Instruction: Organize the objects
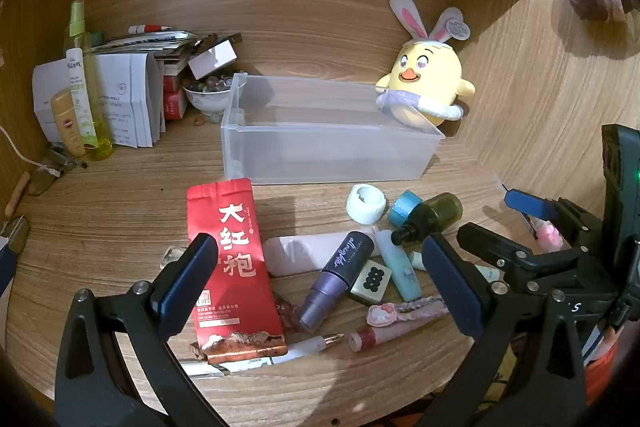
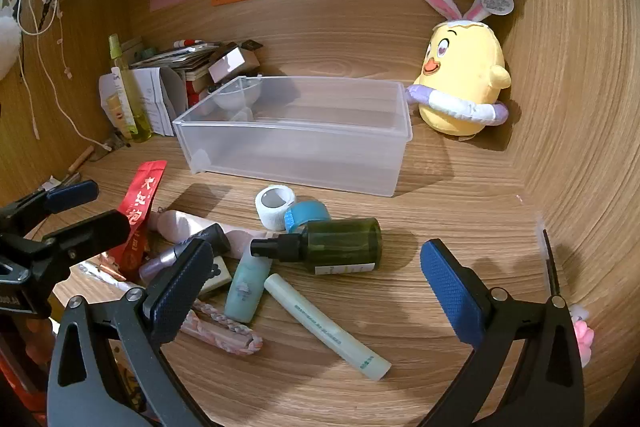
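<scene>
Both hand-held grippers, left (image 1: 320, 269) and right (image 2: 316, 267), gape released (nothing between them); clear bin (image 2: 288, 143) at twelve o'clock.

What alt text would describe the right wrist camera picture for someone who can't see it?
An open right gripper hovers over toiletries scattered on a wooden desk: a dark green spray bottle and a pale green tube. Behind sit an empty clear plastic bin and a yellow chick plush.
</scene>
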### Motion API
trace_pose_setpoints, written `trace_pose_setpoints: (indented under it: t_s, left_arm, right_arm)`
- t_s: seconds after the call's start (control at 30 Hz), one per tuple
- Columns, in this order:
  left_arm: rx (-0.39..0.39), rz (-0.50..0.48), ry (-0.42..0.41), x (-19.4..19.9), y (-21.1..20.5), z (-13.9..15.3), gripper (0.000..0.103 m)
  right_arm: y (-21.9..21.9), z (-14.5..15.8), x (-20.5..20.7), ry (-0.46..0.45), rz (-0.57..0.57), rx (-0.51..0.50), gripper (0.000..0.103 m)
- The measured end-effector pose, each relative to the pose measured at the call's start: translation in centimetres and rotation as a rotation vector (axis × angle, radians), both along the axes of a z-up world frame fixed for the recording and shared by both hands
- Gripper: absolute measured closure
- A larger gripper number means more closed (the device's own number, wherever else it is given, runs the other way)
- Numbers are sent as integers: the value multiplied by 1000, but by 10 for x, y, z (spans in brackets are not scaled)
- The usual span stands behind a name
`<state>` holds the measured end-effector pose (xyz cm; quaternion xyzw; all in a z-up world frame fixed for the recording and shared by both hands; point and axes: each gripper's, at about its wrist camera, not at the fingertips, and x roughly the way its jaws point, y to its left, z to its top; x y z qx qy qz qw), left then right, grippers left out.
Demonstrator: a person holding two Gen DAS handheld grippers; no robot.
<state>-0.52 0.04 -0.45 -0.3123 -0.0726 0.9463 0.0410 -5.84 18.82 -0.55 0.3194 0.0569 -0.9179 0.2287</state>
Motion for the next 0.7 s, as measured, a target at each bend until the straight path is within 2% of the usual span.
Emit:
trace_pose_setpoints:
  t_s: [0.7]
  left_arm:
    - [15, -8, -12, 0, 0, -3, 0]
  right_arm:
    - [-1, 0, 0, -9, 6, -7, 0]
